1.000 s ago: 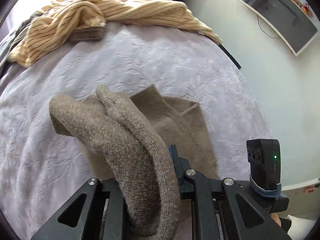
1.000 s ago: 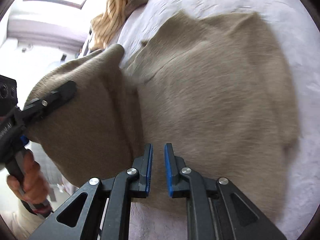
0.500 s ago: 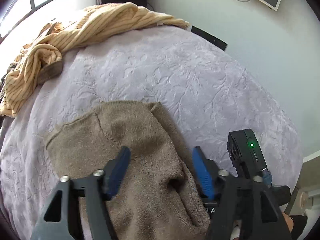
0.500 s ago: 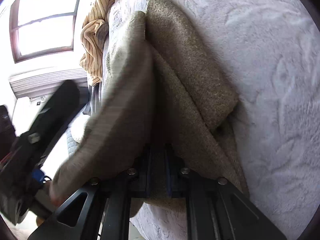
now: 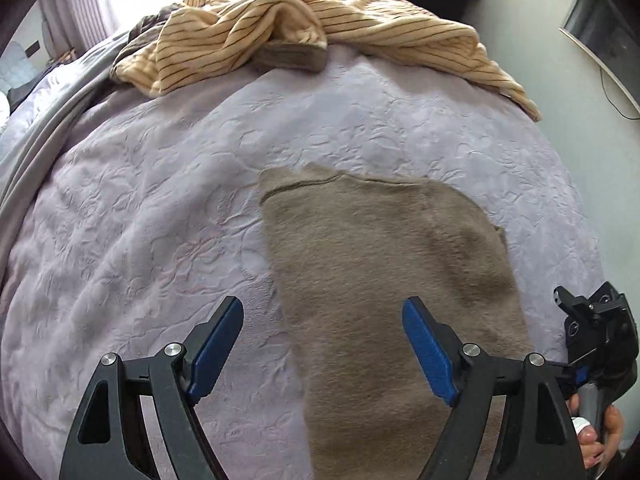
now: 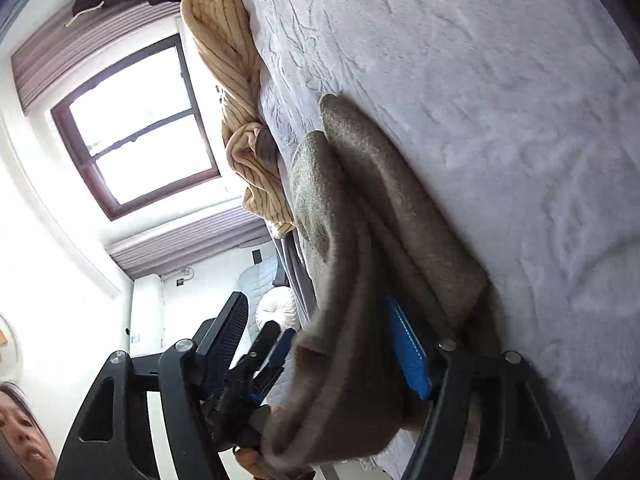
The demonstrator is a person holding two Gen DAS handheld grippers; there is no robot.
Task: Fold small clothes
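On the lilac bedspread (image 5: 160,208), a taupe knit (image 5: 380,280) lies beneath a window (image 6: 136,128).

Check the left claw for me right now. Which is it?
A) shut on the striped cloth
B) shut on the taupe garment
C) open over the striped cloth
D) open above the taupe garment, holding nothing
D: the left claw has its blue pads wide apart, nothing between them, with the taupe garment flat on the bedspread beneath.

The folded garment (image 5: 384,264) lies on the bedspread (image 5: 160,208), striped clothing (image 5: 280,28) behind.
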